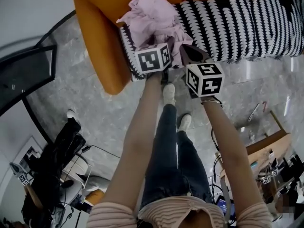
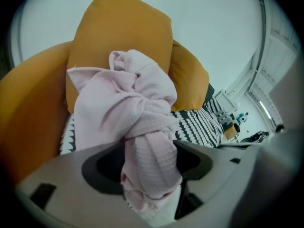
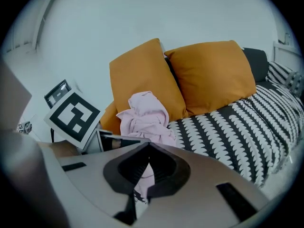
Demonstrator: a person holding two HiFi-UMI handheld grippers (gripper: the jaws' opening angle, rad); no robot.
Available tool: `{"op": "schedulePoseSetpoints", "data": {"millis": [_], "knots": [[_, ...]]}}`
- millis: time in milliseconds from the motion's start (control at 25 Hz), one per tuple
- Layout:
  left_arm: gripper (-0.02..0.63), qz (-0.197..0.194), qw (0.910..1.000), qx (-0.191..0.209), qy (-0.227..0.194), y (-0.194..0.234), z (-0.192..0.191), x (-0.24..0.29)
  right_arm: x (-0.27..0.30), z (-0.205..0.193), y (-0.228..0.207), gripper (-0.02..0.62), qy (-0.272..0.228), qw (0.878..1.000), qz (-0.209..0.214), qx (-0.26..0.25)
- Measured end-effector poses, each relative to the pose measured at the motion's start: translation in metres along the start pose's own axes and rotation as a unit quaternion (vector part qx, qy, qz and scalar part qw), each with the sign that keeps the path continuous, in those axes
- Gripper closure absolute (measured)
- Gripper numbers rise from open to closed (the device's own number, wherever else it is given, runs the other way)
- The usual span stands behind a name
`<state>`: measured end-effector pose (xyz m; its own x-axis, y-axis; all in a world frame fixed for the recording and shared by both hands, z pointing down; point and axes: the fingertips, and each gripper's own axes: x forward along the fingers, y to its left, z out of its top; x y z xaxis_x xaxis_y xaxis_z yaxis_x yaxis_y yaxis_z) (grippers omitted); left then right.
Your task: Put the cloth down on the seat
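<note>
Pink cloth (image 1: 152, 15) lies bunched at the left end of the seat (image 1: 237, 27), piled against the orange cushion (image 3: 142, 75) and close to the sofa's orange arm (image 1: 99, 46). From both tools it lies straight ahead, on the far side. Its heap sits far, and one rolled tail runs back toward the near edge of the seat, so the long axis points at the person.

That tail passes through the left gripper (image 2: 151, 144), which is the nearer of the two. Its jaws stand wide apart, with dark gaps on either side of the fabric, so the pads do not press it. The tail merely hangs between them.

Just right of it is the right gripper (image 3: 147, 146), whose jaws are drawn almost together. A thin sliver of pink shows in the slit between them, so it seems to pinch the cloth's near end.

As I judge it, the cloth is nearly all down on the black-and-white cover. What remains is for the right jaws to let go. Both tools should then back off along the tail's line, toward the near side, so nothing drags off the seat.
</note>
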<state>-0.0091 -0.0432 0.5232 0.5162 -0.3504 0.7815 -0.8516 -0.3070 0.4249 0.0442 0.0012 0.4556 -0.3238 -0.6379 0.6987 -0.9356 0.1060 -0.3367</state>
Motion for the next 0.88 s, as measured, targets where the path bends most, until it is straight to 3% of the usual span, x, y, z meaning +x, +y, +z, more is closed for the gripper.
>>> {"op": "schedulePoseSetpoints", "data": {"millis": [240, 440, 800, 880], "knots": [[0.311, 0.001, 0.9997, 0.008, -0.021, 0.002, 0.006, -0.023, -0.007, 0.014, 0.011, 0.588, -0.013, 1.0, 0.008, 0.002], [0.326, -0.021, 0.9986, 0.009, -0.048, -0.007, 0.015, -0.052, -0.022, 0.029, 0.021, 0.588, -0.032, 0.999, 0.015, 0.003], [0.565, -0.038, 0.9925, 0.023, -0.114, -0.028, 0.035, -0.122, -0.065, 0.055, 0.038, 0.588, -0.074, 0.997, 0.03, 0.015], [0.592, -0.045, 0.9905, 0.024, -0.128, -0.033, 0.039, -0.138, -0.075, 0.062, 0.041, 0.588, -0.085, 0.996, 0.034, 0.017]]}}
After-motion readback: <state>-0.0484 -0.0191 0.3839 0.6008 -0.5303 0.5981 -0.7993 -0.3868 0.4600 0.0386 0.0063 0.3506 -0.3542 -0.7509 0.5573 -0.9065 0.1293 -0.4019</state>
